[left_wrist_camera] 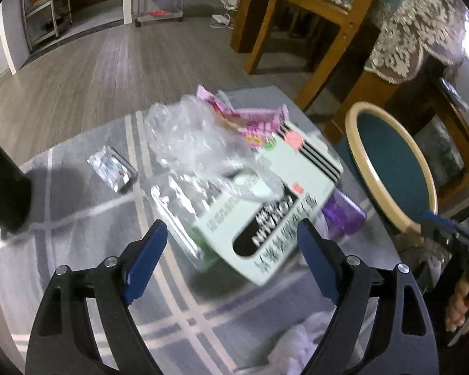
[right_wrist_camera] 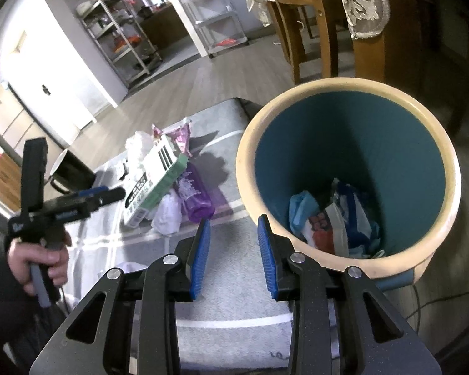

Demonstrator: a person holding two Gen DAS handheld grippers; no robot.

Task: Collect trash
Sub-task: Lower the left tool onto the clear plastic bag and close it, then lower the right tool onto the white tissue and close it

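Observation:
A heap of trash lies on the grey striped rug: a pale green box, crumpled clear plastic, a pink wrapper, a purple wrapper and white tissue. A silver foil packet lies apart to the left. My left gripper hangs open just above the near end of the box, touching nothing. My right gripper stands open and empty beside the teal bin with a cream rim, which holds several wrappers.
Wooden chair legs and a table under a lace cloth stand behind the bin. A black mug sits on the rug's left side. Metal shelves line the far wall across bare wood floor.

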